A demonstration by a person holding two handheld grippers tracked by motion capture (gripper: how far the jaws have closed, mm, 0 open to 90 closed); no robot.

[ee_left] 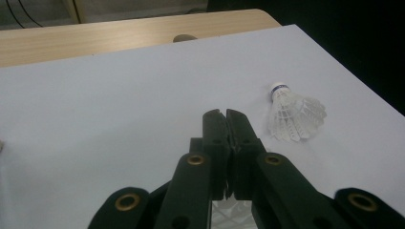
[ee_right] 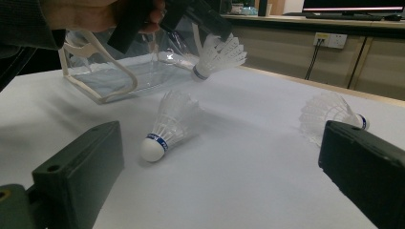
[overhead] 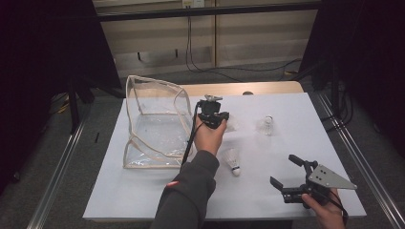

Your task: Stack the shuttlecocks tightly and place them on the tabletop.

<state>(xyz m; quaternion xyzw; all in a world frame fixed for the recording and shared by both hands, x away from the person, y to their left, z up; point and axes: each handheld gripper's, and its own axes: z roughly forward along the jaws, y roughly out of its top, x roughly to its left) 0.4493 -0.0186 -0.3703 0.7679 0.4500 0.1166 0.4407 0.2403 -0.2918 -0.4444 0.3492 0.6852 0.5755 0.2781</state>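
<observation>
My left gripper (overhead: 223,120) is shut on the feather skirt of a white shuttlecock (overhead: 232,125), just right of a clear plastic bag (overhead: 153,125). In the right gripper view this shuttlecock (ee_right: 217,56) hangs tilted above the table, cork end down, from the left gripper (ee_right: 216,33). In the left gripper view the jaws stand together at the left gripper (ee_left: 227,114), with feathers (ee_left: 230,215) showing below them. A second shuttlecock (overhead: 234,162) (ee_right: 167,125) lies mid-table. A third shuttlecock (overhead: 267,125) (ee_left: 293,112) (ee_right: 330,110) lies farther right. My right gripper (overhead: 284,170) (ee_right: 222,143) is open at the front right, holding nothing.
The bag (ee_right: 102,78) has a cream trim and stands open on the left half of the white table top (overhead: 143,191). A wooden strip (ee_left: 95,38) runs along the far edge. Dark floor and metal rails flank the table.
</observation>
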